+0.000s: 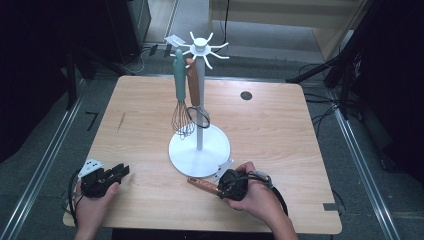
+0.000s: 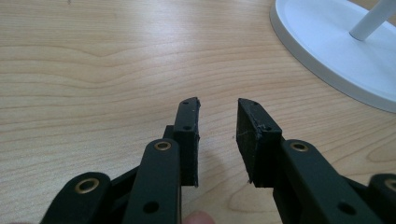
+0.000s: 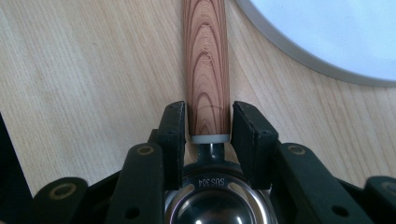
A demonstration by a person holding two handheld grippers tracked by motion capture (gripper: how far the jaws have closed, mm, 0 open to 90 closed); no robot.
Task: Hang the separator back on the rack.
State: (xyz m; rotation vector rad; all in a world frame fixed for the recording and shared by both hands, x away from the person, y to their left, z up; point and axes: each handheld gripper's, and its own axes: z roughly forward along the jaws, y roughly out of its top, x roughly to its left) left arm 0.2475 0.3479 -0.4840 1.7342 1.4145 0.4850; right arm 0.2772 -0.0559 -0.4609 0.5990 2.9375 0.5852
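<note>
I hold my left gripper (image 1: pixel 120 171) low at the near left, jaws a little apart with nothing between them. My right gripper (image 1: pixel 220 189) lies level at the near right, jaws tight against something slim, my right hand (image 1: pixel 255 192) wrapped behind it.

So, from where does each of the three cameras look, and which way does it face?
High view: above the person's side, facing forward and down on the table; both hands, the left tongs and right tongs show.
Left gripper view: rides on the left tongs, facing along its empty, parted jaws at the table.
Right gripper view: rides on the right tongs, facing along jaws that flank the wooden-handled utensil.
All three share the rack's white base.
</note>
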